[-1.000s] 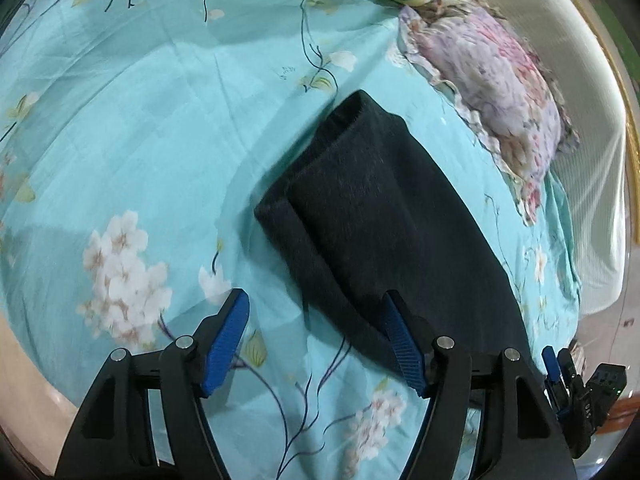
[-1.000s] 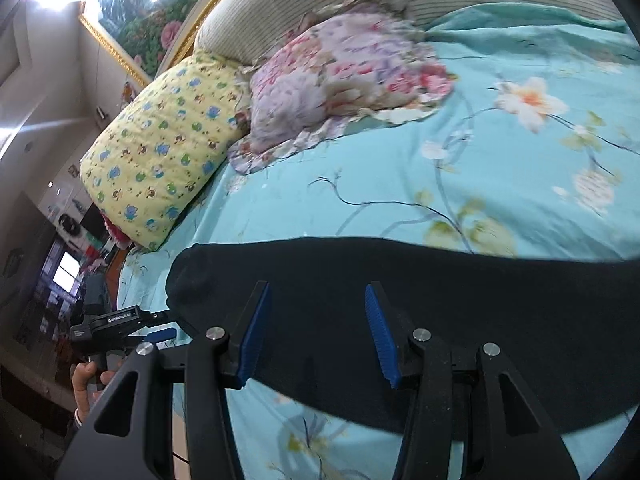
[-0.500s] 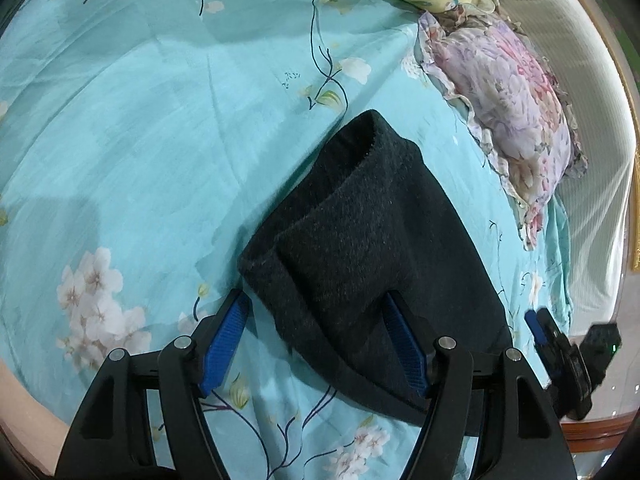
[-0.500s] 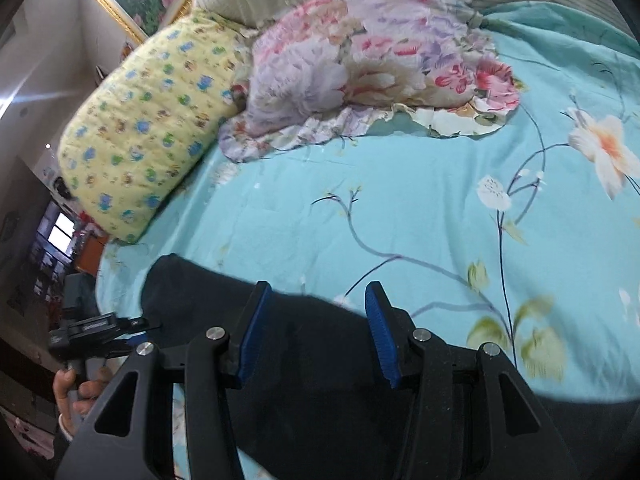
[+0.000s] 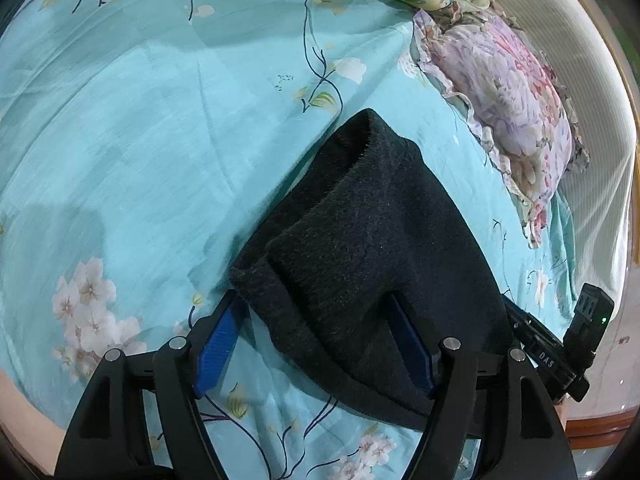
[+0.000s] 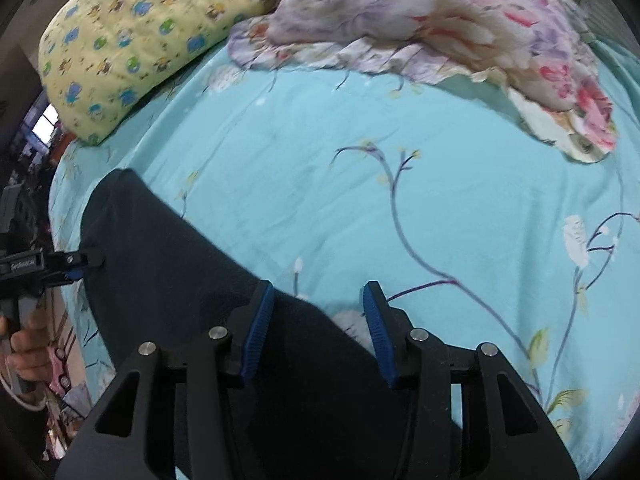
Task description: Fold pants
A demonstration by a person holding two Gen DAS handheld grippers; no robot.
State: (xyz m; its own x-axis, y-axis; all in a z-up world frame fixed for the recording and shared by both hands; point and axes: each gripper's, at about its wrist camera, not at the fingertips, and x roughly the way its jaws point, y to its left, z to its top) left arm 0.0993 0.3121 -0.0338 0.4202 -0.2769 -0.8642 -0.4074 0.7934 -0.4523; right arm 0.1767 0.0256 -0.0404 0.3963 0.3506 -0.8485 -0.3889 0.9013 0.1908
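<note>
Dark folded pants (image 5: pixel 372 248) lie on the turquoise floral sheet (image 5: pixel 140 140). My left gripper (image 5: pixel 312 336) hangs over their near corner. Its jaws are opening wide, with that corner between them and cloth draped over the tip of the right pad (image 5: pixel 408 340). In the right wrist view the pants (image 6: pixel 168 264) run from the left into the bottom of the picture. My right gripper (image 6: pixel 318 316) straddles their far edge. Its jaws are closing, and the pads stand apart from the cloth between them. The left gripper (image 6: pixel 60 264) shows at the pants' left end.
A yellow printed pillow (image 6: pixel 132 40) and a pink floral pillow (image 6: pixel 440 20) lie at the head of the bed, beyond the pants. A striped headboard (image 5: pixel 592 140) rises behind them. A hand (image 6: pixel 24 344) holds the left gripper's handle off the bed's edge.
The right gripper has swept across the bed and rolled, from over the pants' middle to their far edge. The pants' corner has come in between the left jaws, which stand slightly wider.
</note>
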